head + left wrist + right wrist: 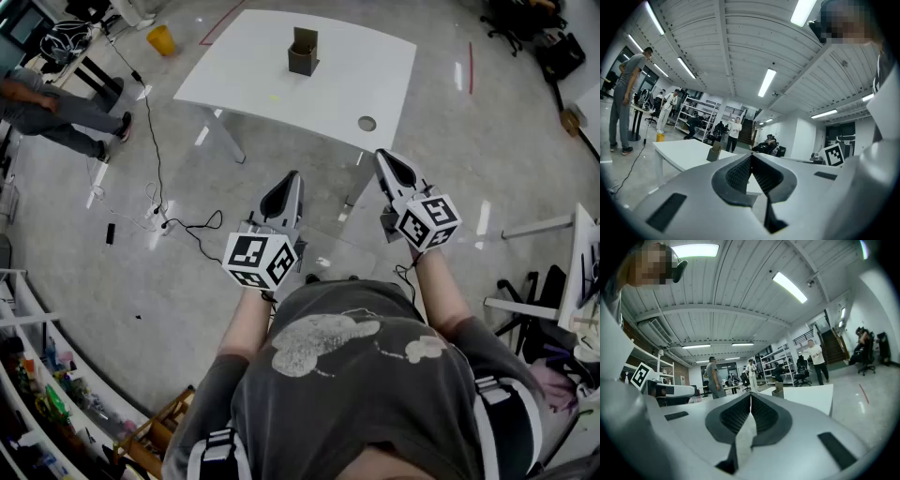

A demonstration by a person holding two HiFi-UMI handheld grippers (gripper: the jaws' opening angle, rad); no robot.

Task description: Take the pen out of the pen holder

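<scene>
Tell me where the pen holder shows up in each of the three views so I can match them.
Head view: the pen holder stands at top centre, on the white table.
Left gripper view: small, left of centre, about mid-height.
Right gripper view: small, right of centre, below mid-height.
Shared landmark: the white table under it.

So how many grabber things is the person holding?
2. The left gripper is on the left of the head view and the right gripper on the right. Both are short of the white table, with jaws shut and empty. None seems hidden.
</scene>
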